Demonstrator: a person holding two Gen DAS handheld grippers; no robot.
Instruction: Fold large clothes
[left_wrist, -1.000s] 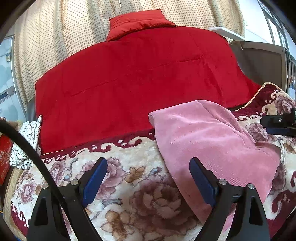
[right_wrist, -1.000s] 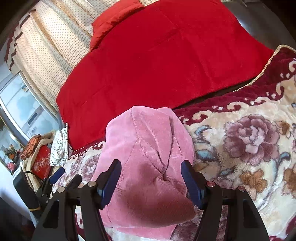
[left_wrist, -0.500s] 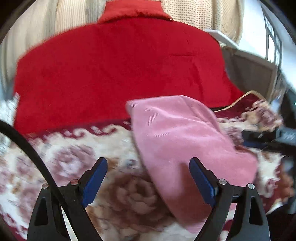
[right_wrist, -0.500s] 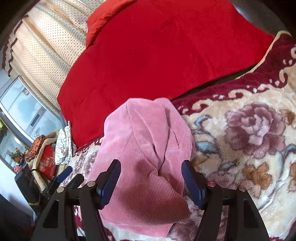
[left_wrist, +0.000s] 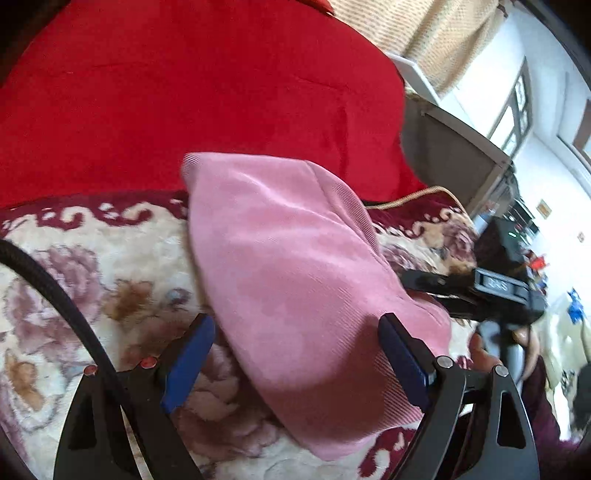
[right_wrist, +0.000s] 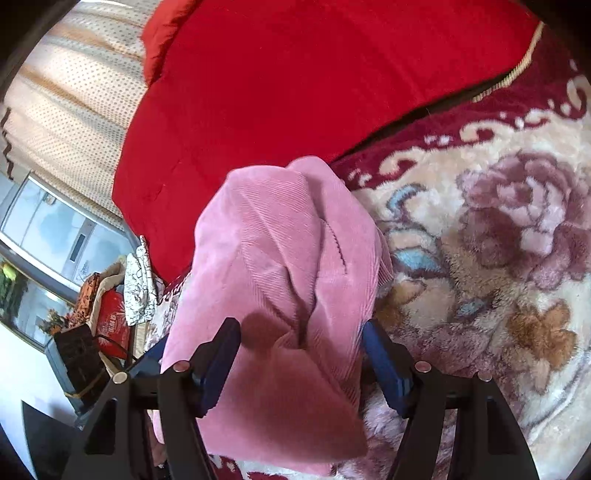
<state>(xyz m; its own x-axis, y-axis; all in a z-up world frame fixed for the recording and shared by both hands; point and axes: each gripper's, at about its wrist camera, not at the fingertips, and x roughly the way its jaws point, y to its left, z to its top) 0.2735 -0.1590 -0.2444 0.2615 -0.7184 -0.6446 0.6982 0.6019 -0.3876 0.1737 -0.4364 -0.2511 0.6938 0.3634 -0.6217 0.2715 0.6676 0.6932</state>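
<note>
Pink garment (left_wrist: 295, 288), a ribbed corduroy-like fabric folded into a thick bundle, lies on a floral blanket (left_wrist: 92, 280) patterned with mauve and tan roses on cream and edged by a maroon scroll border. In the left wrist view the bundle runs from 11 o'clock to 5 o'clock across the frame; its upper corner meets the red quilt (left_wrist: 184, 92) that covers the surface at 12 o'clock. The left hand-held gripper (left_wrist: 295, 365) is released, its blue-padded jaws spread wide, with the near end of the bundle between and below them; contact cannot be told. At 3 o'clock the right tool's dark body bears a small label, too blurred to read. In the right wrist view the garment (right_wrist: 280, 258) shows overlapping folded layers, a stitched seam and a deep crease toward its near end. The right hand-held gripper (right_wrist: 301, 363) is also released, jaws apart, straddling the bundle's near end, with fabric draped over the inner side of the right jaw. At 9 o'clock stands a clutter of items: a white cloth (right_wrist: 138, 284) with black crackle print and a red bag (right_wrist: 112, 321) with pale printing that cannot be read. A dotted curtain (right_wrist: 74, 92) hangs at 10 o'clock.
</note>
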